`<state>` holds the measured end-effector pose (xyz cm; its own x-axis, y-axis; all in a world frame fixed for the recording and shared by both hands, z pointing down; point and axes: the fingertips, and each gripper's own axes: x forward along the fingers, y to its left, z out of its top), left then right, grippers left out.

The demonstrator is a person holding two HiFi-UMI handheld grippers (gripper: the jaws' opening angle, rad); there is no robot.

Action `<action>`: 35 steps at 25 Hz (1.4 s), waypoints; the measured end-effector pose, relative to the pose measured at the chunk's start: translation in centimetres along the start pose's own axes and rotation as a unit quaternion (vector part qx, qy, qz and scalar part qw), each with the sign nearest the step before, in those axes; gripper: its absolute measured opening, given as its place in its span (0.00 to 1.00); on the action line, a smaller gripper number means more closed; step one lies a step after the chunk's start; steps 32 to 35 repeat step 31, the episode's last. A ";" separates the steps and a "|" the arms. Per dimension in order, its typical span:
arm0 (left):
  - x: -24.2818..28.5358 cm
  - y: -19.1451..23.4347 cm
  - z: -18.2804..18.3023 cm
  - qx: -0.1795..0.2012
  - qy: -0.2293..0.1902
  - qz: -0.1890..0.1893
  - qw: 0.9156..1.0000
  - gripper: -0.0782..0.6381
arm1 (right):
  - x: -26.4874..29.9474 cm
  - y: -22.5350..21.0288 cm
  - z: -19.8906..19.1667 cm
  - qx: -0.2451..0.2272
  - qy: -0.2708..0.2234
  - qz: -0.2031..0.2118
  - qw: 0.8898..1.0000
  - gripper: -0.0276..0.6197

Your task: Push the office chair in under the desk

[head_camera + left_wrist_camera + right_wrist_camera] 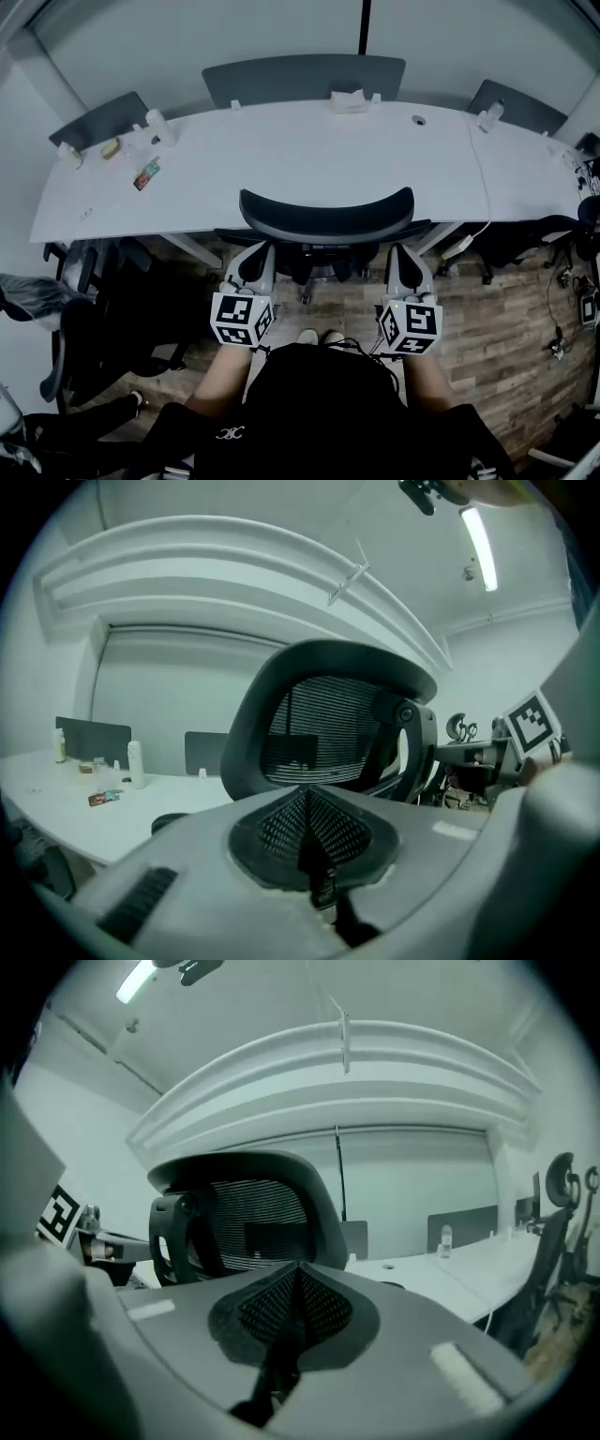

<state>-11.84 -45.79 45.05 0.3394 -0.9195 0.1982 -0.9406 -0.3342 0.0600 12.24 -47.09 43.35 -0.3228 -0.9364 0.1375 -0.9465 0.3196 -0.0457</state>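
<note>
The black mesh-backed office chair (326, 214) stands at the front edge of the long white desk (281, 159), its curved backrest top toward me. My left gripper (255, 253) and right gripper (401, 251) point at the chair from behind, one on each side, just below the backrest. Both are shut with nothing between the jaws. The left gripper view has its shut tips (306, 794) in front of the backrest (328, 724), a little apart from it. The right gripper view likewise shows shut tips (298, 1274) short of the backrest (248, 1213).
Dark partitions (305, 80) line the desk's far side. A white bottle (159, 127) and small items (146, 174) lie on its left part. Another black chair (84, 319) stands at left, and one more (525, 239) with floor cables at right.
</note>
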 end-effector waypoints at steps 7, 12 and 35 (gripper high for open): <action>0.3 -1.8 1.3 -0.002 -0.015 0.026 1.000 0.11 | 0.7 3.8 0.3 -0.010 0.012 0.020 1.000 0.05; 0.3 -2.3 1.6 -0.002 -0.021 0.038 0.999 0.11 | 1.0 5.2 0.6 -0.007 0.009 0.026 1.000 0.05; -0.5 -2.3 1.5 -0.014 -0.022 0.049 0.998 0.11 | 0.6 5.8 -0.6 -0.011 0.023 0.041 0.999 0.05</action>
